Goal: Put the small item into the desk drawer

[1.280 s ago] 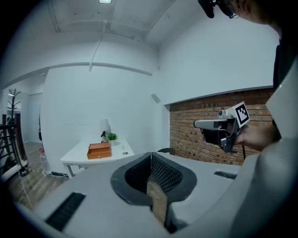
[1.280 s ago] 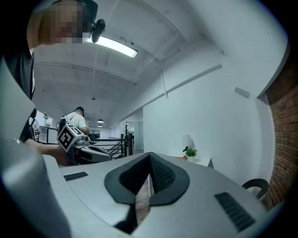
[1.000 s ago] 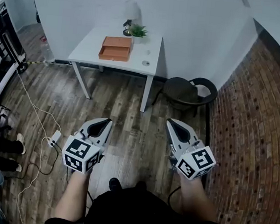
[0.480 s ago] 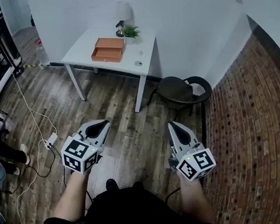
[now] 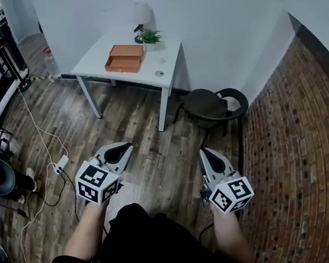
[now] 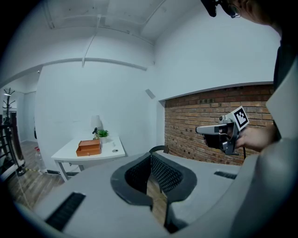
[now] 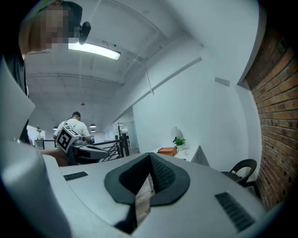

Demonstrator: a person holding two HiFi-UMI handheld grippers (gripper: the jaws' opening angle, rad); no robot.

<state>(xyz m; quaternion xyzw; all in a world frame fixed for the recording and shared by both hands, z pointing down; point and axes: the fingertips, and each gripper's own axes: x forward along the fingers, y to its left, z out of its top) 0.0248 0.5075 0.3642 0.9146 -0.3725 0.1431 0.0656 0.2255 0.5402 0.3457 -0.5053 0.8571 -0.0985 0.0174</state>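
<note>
- A white cable [image 5: 34, 123] runs across the wooden floor [image 5: 147, 129] at the far left and ends at a power strip [image 5: 62, 163].
- My left gripper [image 5: 128, 146] is held low in front of me, above the floor and well short of the table. Its jaws are together at the tips, with nothing between them.
- The white table [image 5: 95, 63] stands against the far wall, ahead of me and slightly left of centre.
- The wooden drawer box [image 5: 124, 58] sits on the table top, towards its back. I cannot tell from here whether its drawer is pulled out at all.
- The small item [image 5: 159, 73] lies on the table top, just to the right of the drawer box, near the table's front edge. It does not touch the box, and it is well apart from both grippers.
- A small green plant [image 5: 150, 37] and a lamp [image 5: 141, 15] stand at the back edge of the table, behind the drawer box.
- My right gripper [image 5: 202, 152] is held level with the left one, above the floor. Its jaws are closed and empty.
- A dark chair [image 5: 214, 107] stands to the right of the table, near the corner.
- A brick wall [image 5: 303, 142] fills the right side.
</note>
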